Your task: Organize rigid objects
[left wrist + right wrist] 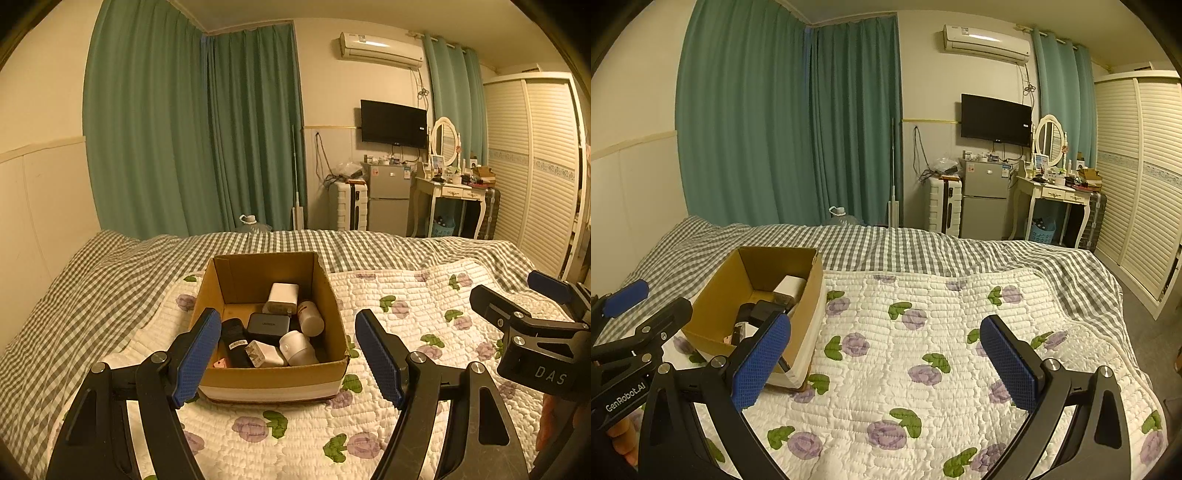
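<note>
A brown cardboard box [273, 374] sits on the floral quilt [406, 314]. Inside lie several small items: a white charger [282, 297], a black charger [267, 325], a white bottle [311, 317], a white round jar [297, 347], a white plug adapter [264, 353] and a black device [234, 341]. My left gripper [286, 354] is open and empty, just in front of the box. My right gripper [886, 360] is open and empty over bare quilt [923, 332], to the right of the box [713, 314]. The right gripper also shows in the left wrist view [532, 328].
The quilt lies on a grey checked bedspread [110, 266]. Green curtains [192, 129] hang behind the bed. A white suitcase [349, 206], a small fridge [388, 197], a dressing table [454, 192] and a louvred wardrobe [535, 166] stand at the far right.
</note>
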A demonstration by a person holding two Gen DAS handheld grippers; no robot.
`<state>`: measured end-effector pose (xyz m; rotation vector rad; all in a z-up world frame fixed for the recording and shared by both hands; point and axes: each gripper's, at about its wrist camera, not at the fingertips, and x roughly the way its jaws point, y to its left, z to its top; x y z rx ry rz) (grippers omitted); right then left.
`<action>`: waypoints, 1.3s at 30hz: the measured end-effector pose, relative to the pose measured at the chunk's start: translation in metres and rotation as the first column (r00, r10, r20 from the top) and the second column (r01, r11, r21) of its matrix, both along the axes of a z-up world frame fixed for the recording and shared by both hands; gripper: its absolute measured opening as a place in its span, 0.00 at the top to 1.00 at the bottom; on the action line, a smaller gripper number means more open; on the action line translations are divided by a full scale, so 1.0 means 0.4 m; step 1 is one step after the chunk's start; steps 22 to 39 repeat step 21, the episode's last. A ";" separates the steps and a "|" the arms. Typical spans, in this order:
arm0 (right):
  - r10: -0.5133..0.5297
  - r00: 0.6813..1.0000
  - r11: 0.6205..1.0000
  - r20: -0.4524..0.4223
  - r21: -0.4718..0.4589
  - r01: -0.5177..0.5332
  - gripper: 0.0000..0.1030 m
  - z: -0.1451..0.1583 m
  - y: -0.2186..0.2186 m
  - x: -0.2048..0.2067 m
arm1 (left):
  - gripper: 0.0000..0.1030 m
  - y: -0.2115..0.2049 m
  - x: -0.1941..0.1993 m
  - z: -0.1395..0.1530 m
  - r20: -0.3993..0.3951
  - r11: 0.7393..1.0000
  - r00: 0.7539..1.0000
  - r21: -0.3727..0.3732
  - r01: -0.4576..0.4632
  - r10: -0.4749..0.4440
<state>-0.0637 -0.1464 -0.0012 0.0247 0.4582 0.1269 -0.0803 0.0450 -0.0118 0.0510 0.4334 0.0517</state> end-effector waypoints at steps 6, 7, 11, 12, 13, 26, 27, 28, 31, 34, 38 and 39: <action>0.004 1.000 1.000 -0.005 -0.002 -0.004 0.00 -0.003 0.002 -0.001 | 0.24 0.003 -0.005 -0.014 -0.004 1.000 1.000 0.000 -0.003 0.003; 0.005 1.000 1.000 -0.006 -0.002 -0.005 0.00 -0.004 0.002 -0.001 | 0.24 0.004 -0.005 -0.014 -0.005 1.000 1.000 0.000 -0.003 0.003; 0.007 1.000 1.000 -0.009 -0.003 -0.007 0.00 -0.003 0.004 0.002 | 0.24 0.004 -0.004 -0.013 -0.006 1.000 1.000 0.000 -0.003 0.003; 0.007 1.000 1.000 -0.010 -0.003 -0.007 0.00 -0.004 0.004 0.001 | 0.24 0.005 -0.005 -0.016 -0.008 1.000 1.000 0.000 -0.003 0.003; 0.007 1.000 1.000 -0.011 -0.003 -0.007 0.00 -0.004 0.004 0.001 | 0.24 0.006 -0.005 -0.019 -0.010 1.000 1.000 0.000 -0.003 0.003; 0.010 1.000 1.000 -0.017 0.000 -0.010 0.00 -0.007 -0.001 0.001 | 0.24 0.008 -0.008 -0.029 -0.025 1.000 1.000 -0.002 0.002 -0.003; 0.010 1.000 1.000 -0.017 0.000 -0.010 0.00 -0.007 -0.001 0.001 | 0.24 0.008 -0.008 -0.029 -0.025 1.000 1.000 -0.002 0.002 -0.003; 0.010 1.000 1.000 -0.017 0.000 -0.010 0.00 -0.007 -0.001 0.001 | 0.24 0.008 -0.008 -0.029 -0.025 1.000 1.000 -0.002 0.002 -0.003; 0.010 1.000 1.000 -0.017 0.000 -0.010 0.00 -0.007 -0.001 0.001 | 0.24 0.008 -0.008 -0.029 -0.025 1.000 1.000 -0.002 0.002 -0.003; 0.010 1.000 1.000 -0.017 0.000 -0.010 0.00 -0.007 -0.001 0.001 | 0.24 0.008 -0.008 -0.029 -0.025 1.000 1.000 -0.002 0.002 -0.003; 0.010 1.000 1.000 -0.017 0.000 -0.010 0.00 -0.007 -0.001 0.001 | 0.24 0.008 -0.008 -0.029 -0.025 1.000 1.000 -0.002 0.002 -0.003; 0.010 1.000 1.000 -0.017 0.000 -0.010 0.00 -0.007 -0.001 0.001 | 0.24 0.008 -0.008 -0.029 -0.025 1.000 1.000 -0.002 0.002 -0.003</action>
